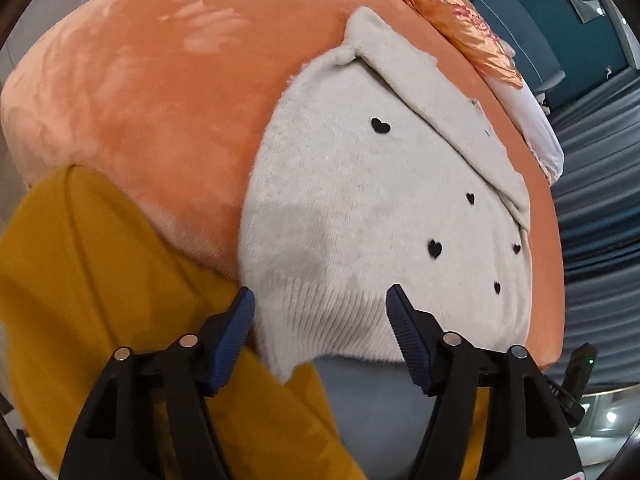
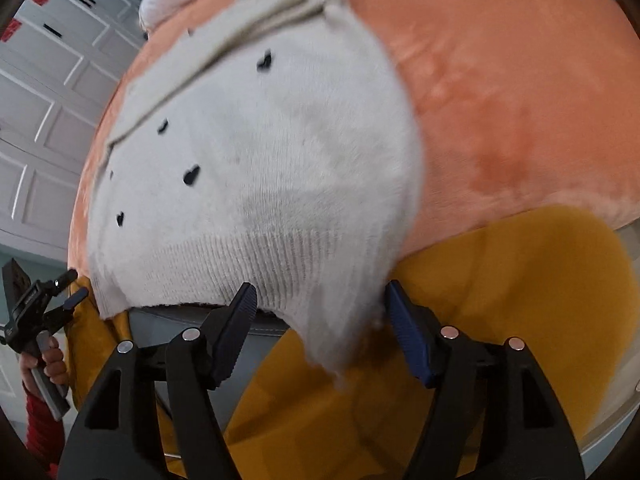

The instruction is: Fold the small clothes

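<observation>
Both wrist views look forward, close and low over the bed edge. Shared ground: grey sweater (image 1: 360, 208) (image 2: 256, 184) on orange blanket (image 1: 140, 80) (image 2: 500, 80).

Orange plush bed cover (image 1: 140, 80): grey heart-dotted sweater (image 1: 360, 208) flat on it, hem overhanging.

Even indoor light; right view motion-blurred, edges warped.

A home bedroom: a bed spread with a plush orange blanket (image 1: 132, 80), a shiny orange satin pillow (image 1: 452, 12) at its head, white panelled wardrobe doors (image 2: 52, 92) along one wall, blue-grey curtains (image 1: 600, 200) and a teal wall (image 1: 532, 8) beyond.
</observation>
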`<state>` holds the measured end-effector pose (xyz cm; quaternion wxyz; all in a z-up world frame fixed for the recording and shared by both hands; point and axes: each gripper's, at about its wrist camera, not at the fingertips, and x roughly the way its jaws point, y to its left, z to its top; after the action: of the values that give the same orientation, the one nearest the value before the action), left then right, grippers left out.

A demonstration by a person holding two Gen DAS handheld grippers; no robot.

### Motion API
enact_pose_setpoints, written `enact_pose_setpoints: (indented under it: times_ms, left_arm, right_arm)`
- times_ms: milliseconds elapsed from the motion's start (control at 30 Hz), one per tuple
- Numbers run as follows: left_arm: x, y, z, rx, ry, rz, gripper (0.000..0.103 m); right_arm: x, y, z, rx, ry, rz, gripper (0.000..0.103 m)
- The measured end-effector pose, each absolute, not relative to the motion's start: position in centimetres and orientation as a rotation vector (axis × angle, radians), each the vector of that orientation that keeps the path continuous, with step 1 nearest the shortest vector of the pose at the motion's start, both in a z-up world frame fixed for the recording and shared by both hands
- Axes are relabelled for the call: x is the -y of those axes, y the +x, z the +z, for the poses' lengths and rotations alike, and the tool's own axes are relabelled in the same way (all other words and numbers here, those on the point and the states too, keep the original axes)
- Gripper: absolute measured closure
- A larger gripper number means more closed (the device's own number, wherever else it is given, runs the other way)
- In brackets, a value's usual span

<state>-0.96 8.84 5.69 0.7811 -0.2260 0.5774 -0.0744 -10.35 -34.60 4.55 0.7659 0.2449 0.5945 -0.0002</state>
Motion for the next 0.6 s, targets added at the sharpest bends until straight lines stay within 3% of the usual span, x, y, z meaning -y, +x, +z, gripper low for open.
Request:
enact_pose_setpoints:
  times_ms: [67, 133, 200, 233, 267, 467, 600]
  left_arm:
    - [-8.1, -0.2, 4.5, -1.278, -0.48, -0.149, 0.033]
    - [-7.7, 0.5, 3.5, -1.306, -0.488, -0.154, 0.035]
    - [-7.7, 0.8, 3.8, -1.294, -0.51, -0.196, 0.054]
    - [-7.8, 0.7, 4.1, -1.283, -0.526, -0.248, 0.096]
    - [-7.9, 0.6, 4.6, -1.285, -0.529, -0.29, 0.103]
    - [-10.6, -2.8, 9.2, -1.251, -0.486, -0.328, 0.103]
    - [-13.0, -6.2, 12.4, -1.287, -0.466, -0.346, 0.103]
  right_arm:
    - [34.4, -9.8, 4.3, -1.289, 0.554, 0.023, 0.051]
    - [34.6, -9.6, 4.4, -1.261, 0.607, 0.055, 0.095]
    - [34.9, -10.0, 5.5, -1.205, 0.648, 0.074, 0.096]
    - [34.9, -10.6, 6.5, -1.172, 0.637, 0.078, 0.096]
    - [35.0, -11.3, 7.5, -1.147, 0.625, 0.08, 0.097]
    - [35.9, -17.1, 11.7, -1.133, 0.6, 0.075, 0.098]
    - [34.4, -19.9, 13.4, -1.226, 0.582, 0.152, 0.098]
